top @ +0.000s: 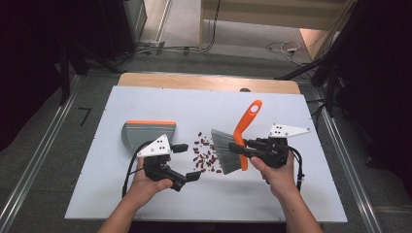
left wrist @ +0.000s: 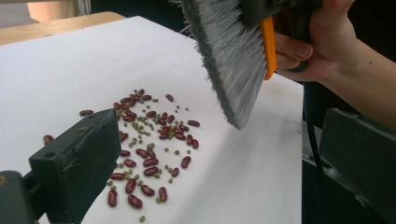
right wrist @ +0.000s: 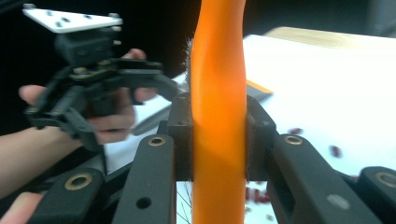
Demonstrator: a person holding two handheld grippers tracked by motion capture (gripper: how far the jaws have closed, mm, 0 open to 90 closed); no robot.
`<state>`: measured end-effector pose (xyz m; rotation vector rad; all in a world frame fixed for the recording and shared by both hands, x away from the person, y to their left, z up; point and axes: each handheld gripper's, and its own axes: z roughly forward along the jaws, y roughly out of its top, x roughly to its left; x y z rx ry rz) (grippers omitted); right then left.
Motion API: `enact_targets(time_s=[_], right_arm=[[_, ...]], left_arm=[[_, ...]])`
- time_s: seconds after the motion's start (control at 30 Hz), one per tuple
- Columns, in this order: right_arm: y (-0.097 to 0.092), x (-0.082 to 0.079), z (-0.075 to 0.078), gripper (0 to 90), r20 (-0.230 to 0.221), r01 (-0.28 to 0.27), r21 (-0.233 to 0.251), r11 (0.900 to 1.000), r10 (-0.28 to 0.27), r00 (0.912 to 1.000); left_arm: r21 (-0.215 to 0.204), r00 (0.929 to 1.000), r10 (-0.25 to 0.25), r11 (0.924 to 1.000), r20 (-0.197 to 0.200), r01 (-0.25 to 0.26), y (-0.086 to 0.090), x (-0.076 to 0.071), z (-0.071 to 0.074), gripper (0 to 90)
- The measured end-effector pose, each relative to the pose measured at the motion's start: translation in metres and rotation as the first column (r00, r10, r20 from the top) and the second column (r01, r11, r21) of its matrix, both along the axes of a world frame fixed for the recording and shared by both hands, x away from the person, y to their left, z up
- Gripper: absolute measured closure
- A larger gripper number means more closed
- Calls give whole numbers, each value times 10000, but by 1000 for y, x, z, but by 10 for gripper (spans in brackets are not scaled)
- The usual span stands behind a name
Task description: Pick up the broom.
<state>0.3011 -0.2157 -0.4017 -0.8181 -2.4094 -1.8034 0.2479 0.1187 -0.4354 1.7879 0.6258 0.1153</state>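
The bench carries all the work, and the step in hand, as I judge it, is sweeping the spilled beans into the dustpan. The dustpan lies flat on the bench at about 9 o'clock from the beans, with its orange edge on the far side, and nothing holds it. The brush is at 3 o'clock from the beans; its grey bristles hang just above the bench and its orange handle points away toward 12 o'clock. The right gripper has its fingers closed tight on the orange handle, one pad pressing on each side of it in the right gripper view. The left gripper is at 7 o'clock from the beans, between them and the dustpan, and its fingers stand wide open with nothing between them. The beans are small, dark red ones mixed with smaller green ones, scattered loose in the middle of the bench.

The next move, I think, calls for the left gripper to take the dustpan and set its open edge close to the beans, so the brush can push them toward 9 o'clock into it. The brush must come down until the bristles touch the bench, otherwise small beans can stay behind.
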Motion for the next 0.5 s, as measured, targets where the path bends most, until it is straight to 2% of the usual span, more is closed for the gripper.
enact_targets(time_s=[0.07,0.2,0.43,0.5], right_arm=[[-3,2,0,688,62,292,-246,9993,-291,9996],[-9,6,-2,688,63,816,-592,9949,-814,9967],[-17,12,-4,688,-132,1402,-791,9870,-1416,9898],[-19,13,-3,688,-70,1672,-1023,9806,-1688,9856]], left_arm=[[36,9996,258,9997,78,-258,6,0,-1,0],[32,9991,402,9992,121,-403,11,0,-1,0],[130,9976,670,9976,189,-673,19,-1,-1,0],[95,9968,777,9969,186,-778,24,-2,-1,0]])
